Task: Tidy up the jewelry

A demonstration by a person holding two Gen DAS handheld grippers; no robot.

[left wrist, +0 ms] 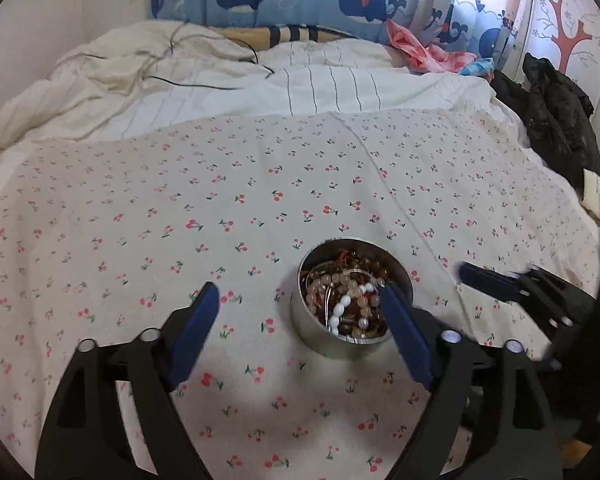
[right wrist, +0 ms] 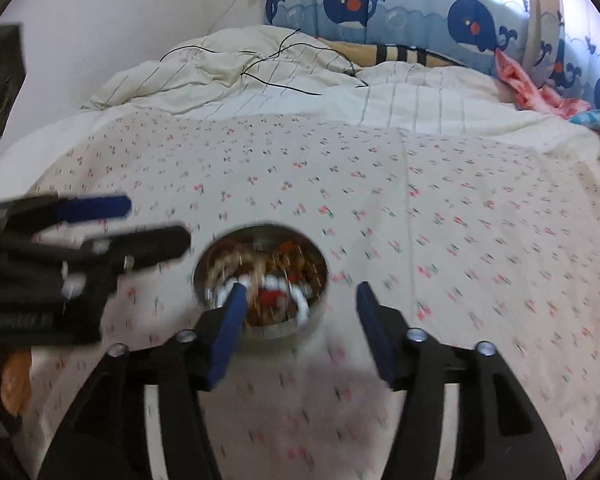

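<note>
left tongs [left wrist: 300, 304] wide, holding nothing | right tongs [right wrist: 300, 304] wide, holding nothing | metal tin [left wrist: 312, 326] of bead jewelry [left wrist: 346, 300] on cherry-print sheet [left wrist: 220, 184] of bed, between both tongs

Tin of jewelry on the bed, between two grippers

The tin [left wrist: 350, 298] of beads [left wrist: 346, 300] sits on the bed [left wrist: 260, 184] just ahead of the left gripper [left wrist: 300, 300], toward its right finger. The right gripper [right wrist: 298, 304] faces it with its left finger over the rim. A duvet [left wrist: 220, 80] lies behind.
</note>
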